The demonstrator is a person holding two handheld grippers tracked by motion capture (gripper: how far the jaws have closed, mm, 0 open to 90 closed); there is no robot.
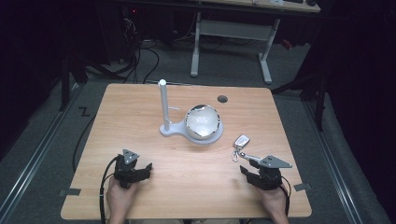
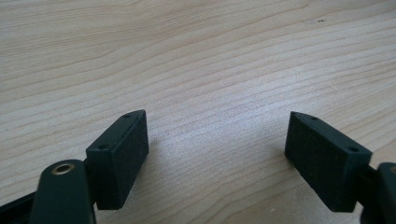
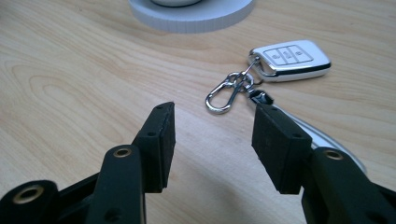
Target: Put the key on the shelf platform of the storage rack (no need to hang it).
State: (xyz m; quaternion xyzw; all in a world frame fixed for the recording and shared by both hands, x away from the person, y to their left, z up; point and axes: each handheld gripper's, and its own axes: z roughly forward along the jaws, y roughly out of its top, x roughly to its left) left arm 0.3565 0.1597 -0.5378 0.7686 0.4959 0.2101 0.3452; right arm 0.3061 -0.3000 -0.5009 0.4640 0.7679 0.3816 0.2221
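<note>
A white key fob (image 1: 241, 140) (image 3: 290, 58) lies on the wooden table (image 1: 140, 112), with a silver carabiner clip (image 1: 236, 155) (image 3: 224, 93) hooked to its ring. My right gripper (image 1: 248, 165) (image 3: 214, 116) is open just short of the clip, with bare wood between its pads. A pale strap (image 3: 322, 135) runs from the clip under its right jaw. My left gripper (image 1: 134, 163) (image 2: 217, 135) rests wide open over bare wood near the front left.
A white stand (image 1: 170, 129) (image 3: 191, 18) with an upright post (image 1: 163, 105) holds a shiny round bowl (image 1: 202, 122) at mid-table. A dark hole (image 1: 222, 99) sits near the far edge. A white-legged desk (image 1: 231, 32) and floor cables (image 1: 140, 56) lie beyond.
</note>
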